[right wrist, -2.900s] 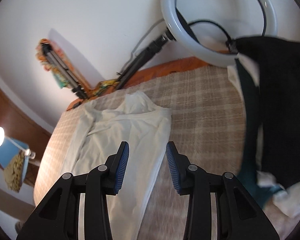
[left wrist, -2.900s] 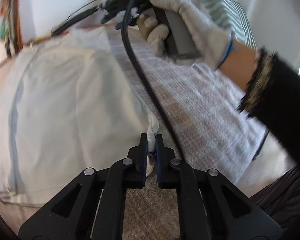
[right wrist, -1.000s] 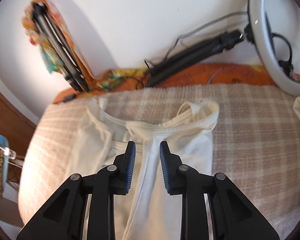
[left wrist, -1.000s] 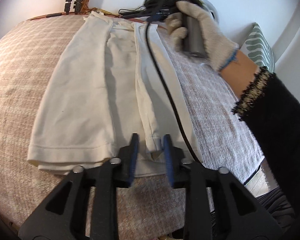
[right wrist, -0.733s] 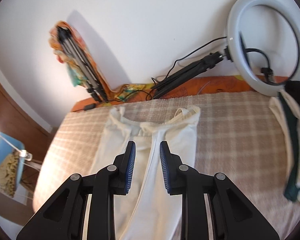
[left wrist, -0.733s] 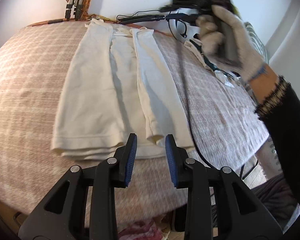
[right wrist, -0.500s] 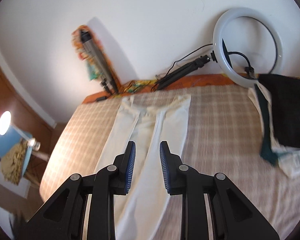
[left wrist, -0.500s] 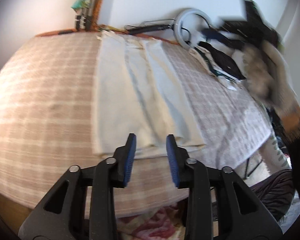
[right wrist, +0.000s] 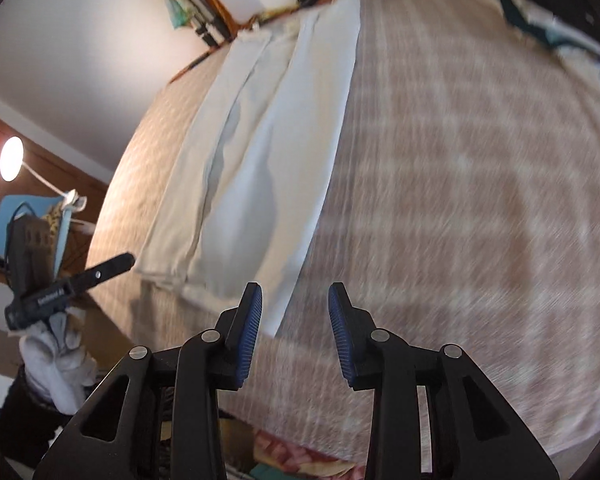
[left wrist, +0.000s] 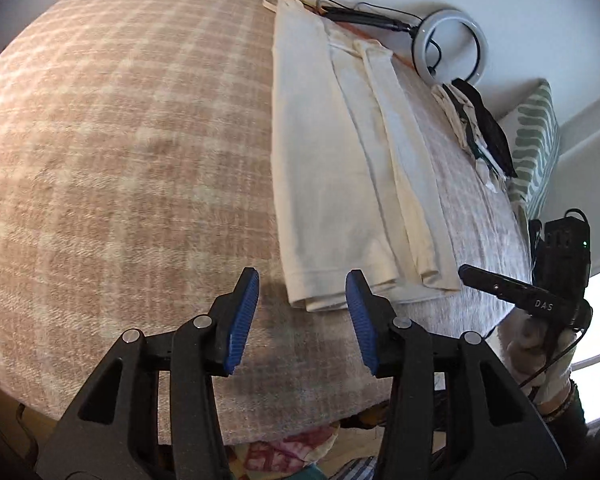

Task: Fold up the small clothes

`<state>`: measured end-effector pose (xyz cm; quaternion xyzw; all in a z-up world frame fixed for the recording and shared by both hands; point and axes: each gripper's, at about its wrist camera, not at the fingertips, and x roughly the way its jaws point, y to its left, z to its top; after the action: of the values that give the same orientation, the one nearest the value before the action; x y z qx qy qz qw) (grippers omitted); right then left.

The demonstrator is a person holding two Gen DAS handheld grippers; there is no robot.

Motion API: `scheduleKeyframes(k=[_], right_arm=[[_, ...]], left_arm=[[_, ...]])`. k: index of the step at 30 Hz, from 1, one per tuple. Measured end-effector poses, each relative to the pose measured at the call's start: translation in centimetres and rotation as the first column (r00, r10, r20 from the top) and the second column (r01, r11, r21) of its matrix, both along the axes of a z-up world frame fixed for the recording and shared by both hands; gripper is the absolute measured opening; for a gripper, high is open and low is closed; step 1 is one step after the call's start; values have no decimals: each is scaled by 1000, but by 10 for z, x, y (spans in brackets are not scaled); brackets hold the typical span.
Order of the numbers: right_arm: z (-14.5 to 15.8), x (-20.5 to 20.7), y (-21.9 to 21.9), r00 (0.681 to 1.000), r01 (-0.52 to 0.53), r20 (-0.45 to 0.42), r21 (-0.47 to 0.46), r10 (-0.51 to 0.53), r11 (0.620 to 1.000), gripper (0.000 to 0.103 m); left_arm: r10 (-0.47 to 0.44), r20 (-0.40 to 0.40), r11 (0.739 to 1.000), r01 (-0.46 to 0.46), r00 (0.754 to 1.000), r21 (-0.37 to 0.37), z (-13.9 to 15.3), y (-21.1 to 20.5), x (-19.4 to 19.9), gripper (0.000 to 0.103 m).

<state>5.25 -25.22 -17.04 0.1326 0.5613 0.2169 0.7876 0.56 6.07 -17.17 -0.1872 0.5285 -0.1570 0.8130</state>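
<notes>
A bed under a beige plaid blanket (left wrist: 119,140) carried the cream garment folded into a long strip (left wrist: 324,168). The left claw (left wrist: 302,316) had just been opening, empty, hem at twelve o'clock. In the right view, the right claw (right wrist: 295,332) likewise widened, empty, beside the strip's corner (right wrist: 275,320). Lengthwise fold done, I judged; next, both claws pinch the hem corners.

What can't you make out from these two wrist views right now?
- Cream garment: layers underneath hidden by its own folds, left wrist view.
- Dark clothes pile: too small to tell apart, left wrist; blurred and cut off at the top edge, right wrist.
- Bed: its cover smeared by blur, right wrist.
</notes>
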Motion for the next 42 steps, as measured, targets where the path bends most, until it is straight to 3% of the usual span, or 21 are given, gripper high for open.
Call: scheduleKeyframes(k=[6,7,8,10,11,15,21,24,27,42], right_arm=[[-12,-8,5,999,-35,6,68,35,997,34],[-13,-9,5,999,-46,3,84,46,995,34],[-14,-8,7,998,-56,3,95,56,994,31],[-16,-6,10,997,-71,8,95,71,993,21],[-16,-5,12,997,-75,6,97,74,993,7],[-22,-2,9,997,-56,-35,148,62,987,4],[-3,-17,-6,998,-61,21,178,58,982,3],[-11,-19,-5,997,-72,9,133,71,988,3],[-19,-12,-5,997,-67,-25,133,71,989,3],[19,16,-38,1000,-1,23,301,-6,954,3]], left_arm=[[-10,-22,1000,9,1000,-19,-9,-5,1,42],[-14,-19,1000,13,1000,-18,-8,-6,2,31],[-20,-27,1000,19,999,-23,-10,-7,4,13],[-15,-51,999,13,999,-34,-15,-7,8,6],[-10,-48,999,8,999,-38,-16,-6,8,5],[-15,-13,1000,14,1000,-13,-9,-6,4,3],[-39,33,999,39,999,-16,2,-6,-13,3],[-48,5,999,48,999,6,-9,-10,-12,3],[-29,-24,999,29,999,-25,-13,-8,-8,3],[9,111,999,-4,994,-38,41,-14,30,3]])
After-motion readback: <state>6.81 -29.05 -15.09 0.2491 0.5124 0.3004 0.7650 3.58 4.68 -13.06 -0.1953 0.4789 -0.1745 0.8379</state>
